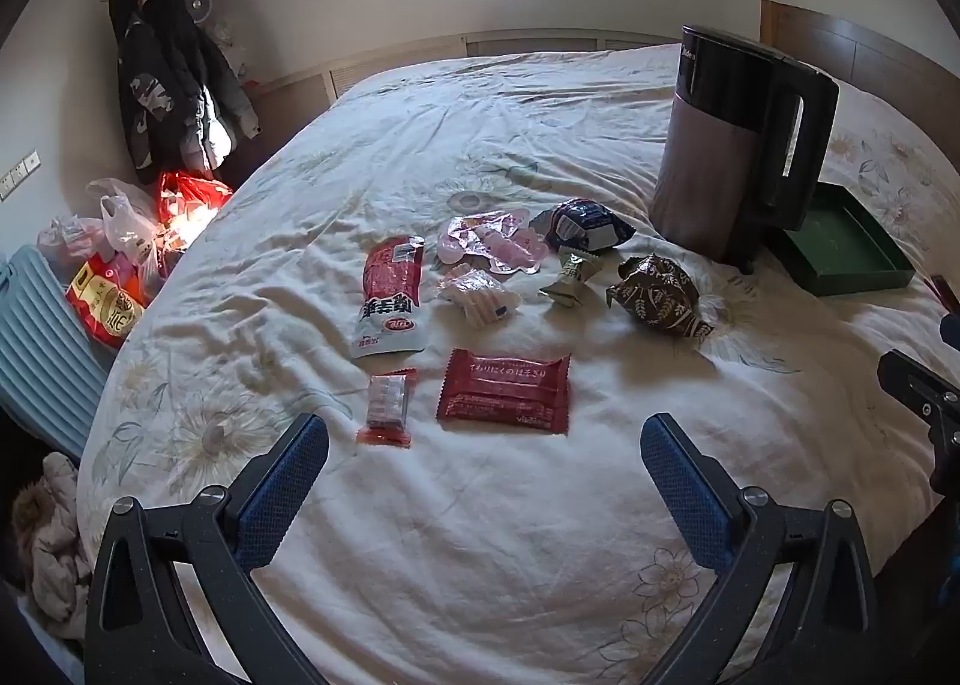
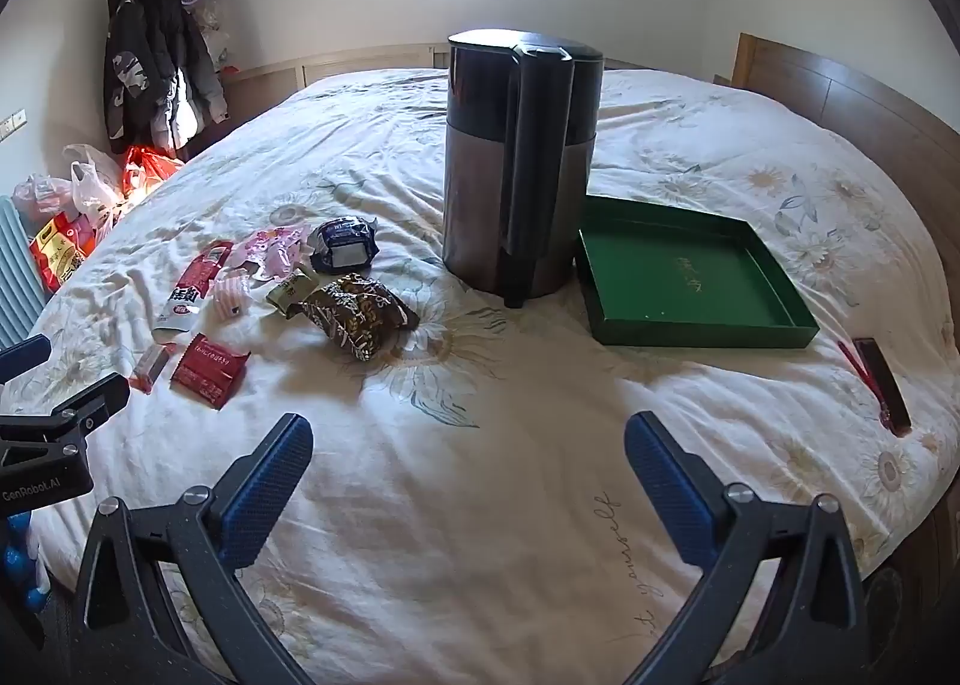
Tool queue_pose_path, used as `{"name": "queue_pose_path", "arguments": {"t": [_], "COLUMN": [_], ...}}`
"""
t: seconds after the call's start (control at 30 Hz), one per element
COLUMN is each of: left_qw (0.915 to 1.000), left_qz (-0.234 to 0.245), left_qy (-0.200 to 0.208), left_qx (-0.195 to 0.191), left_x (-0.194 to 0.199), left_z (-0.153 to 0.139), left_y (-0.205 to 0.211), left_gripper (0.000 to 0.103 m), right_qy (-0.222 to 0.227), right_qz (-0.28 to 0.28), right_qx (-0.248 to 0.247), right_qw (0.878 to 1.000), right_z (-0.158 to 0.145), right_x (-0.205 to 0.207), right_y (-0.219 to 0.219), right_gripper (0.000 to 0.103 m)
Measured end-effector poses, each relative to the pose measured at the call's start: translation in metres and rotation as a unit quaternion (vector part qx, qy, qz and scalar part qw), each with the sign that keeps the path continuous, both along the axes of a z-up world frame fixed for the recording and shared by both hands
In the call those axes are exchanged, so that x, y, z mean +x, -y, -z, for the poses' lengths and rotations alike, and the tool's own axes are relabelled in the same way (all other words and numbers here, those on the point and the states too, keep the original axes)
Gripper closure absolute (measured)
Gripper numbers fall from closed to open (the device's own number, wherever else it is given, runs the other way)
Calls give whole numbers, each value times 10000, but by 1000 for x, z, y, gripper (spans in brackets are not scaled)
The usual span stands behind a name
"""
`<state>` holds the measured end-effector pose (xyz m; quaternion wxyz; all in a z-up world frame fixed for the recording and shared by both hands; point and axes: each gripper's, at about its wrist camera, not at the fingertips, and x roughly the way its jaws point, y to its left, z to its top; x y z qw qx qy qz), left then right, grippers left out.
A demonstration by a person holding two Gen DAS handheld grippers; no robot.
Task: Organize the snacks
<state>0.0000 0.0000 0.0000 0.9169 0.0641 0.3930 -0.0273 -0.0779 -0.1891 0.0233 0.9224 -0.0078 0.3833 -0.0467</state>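
Jaws of left gripper (image 1: 485, 448) and right gripper (image 2: 468, 448) both spread wide, empty, over the bed. Flat dark-red rectangular snack packet (image 1: 503, 391) lies just beyond left jaws; shallow green cardboard tray (image 2: 696, 283) beyond right jaws, right of the tall grey-black kettle (image 2: 519, 163).

Reds, browns and one deep green on a cream floral bedspread (image 2: 480, 475).

Printed over the cream cloth: pale daisies with grey-green leaves. Red with white lettering on the flat packet (image 1: 504, 390); red above white on the long pouch (image 1: 391, 295); red-ended and clear on the small packet (image 1: 387, 408). Pink and translucent wrappers (image 1: 489, 244); navy with a white label on the bag (image 1: 585, 223); dark brown with a cream leaf print on the crumpled bag (image 2: 355, 313); olive green on the small sachet (image 1: 573, 274). Dark green box lid (image 2: 690, 277), faint gold lettering inside. Kettle (image 2: 519, 163) glossy black above, brownish grey below. Blue, dimpled pads on black fingers (image 1: 288, 475).
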Motion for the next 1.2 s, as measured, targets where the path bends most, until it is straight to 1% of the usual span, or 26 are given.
{"name": "queue_pose_path", "arguments": {"t": [0.5,0.87,1.2], "left_qw": [10000,10000,9999], "left_qz": [7,-5,-26], "left_qy": [-38,-62,-84], "left_qx": [10,-34,-52], "left_x": [1,3,3], "left_z": [-4,5,6], "left_y": [3,-1,-4], "left_gripper": [1,1,1], "right_qy": [-34,-43,-49], "right_qz": [-2,-7,6], "right_qx": [55,45,42], "right_qw": [10000,10000,10000], "right_z": [2,3,-1], "right_x": [2,2,3], "right_y": [1,-1,-2], "right_gripper": [0,0,0]}}
